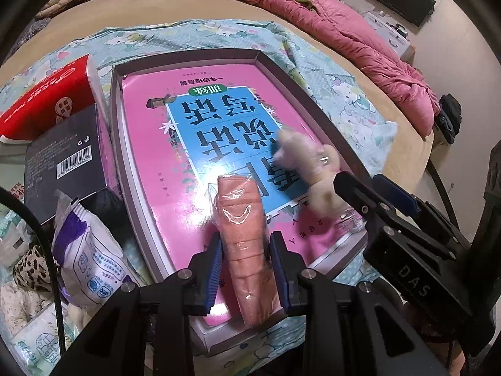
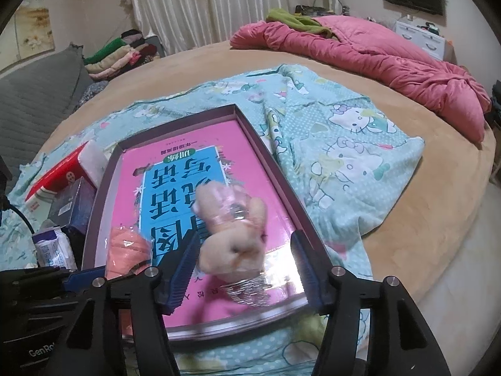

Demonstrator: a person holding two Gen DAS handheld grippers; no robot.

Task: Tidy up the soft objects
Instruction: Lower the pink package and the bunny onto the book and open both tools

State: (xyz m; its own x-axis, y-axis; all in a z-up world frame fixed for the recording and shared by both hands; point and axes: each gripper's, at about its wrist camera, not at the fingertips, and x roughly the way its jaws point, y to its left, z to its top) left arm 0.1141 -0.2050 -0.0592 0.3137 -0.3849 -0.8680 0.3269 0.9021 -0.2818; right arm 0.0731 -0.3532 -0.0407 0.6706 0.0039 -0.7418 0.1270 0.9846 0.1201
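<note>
Bed-top tray [image 1: 269, 59] holds carrot toy [image 1: 242, 228], lengthwise, tip toward left gripper [image 1: 247, 269].

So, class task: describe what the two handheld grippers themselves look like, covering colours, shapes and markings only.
Both are black angular frames with silver round bolts and blue ribbed pads. The left gripper shows a black cable beside it. The right gripper carries the white lettering "DAS" on its side, seen from the left wrist camera.

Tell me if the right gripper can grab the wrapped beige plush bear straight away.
Probably yes: the beige plush bear lies between the right gripper's open fingers on the pink book, nothing covering it.
</note>
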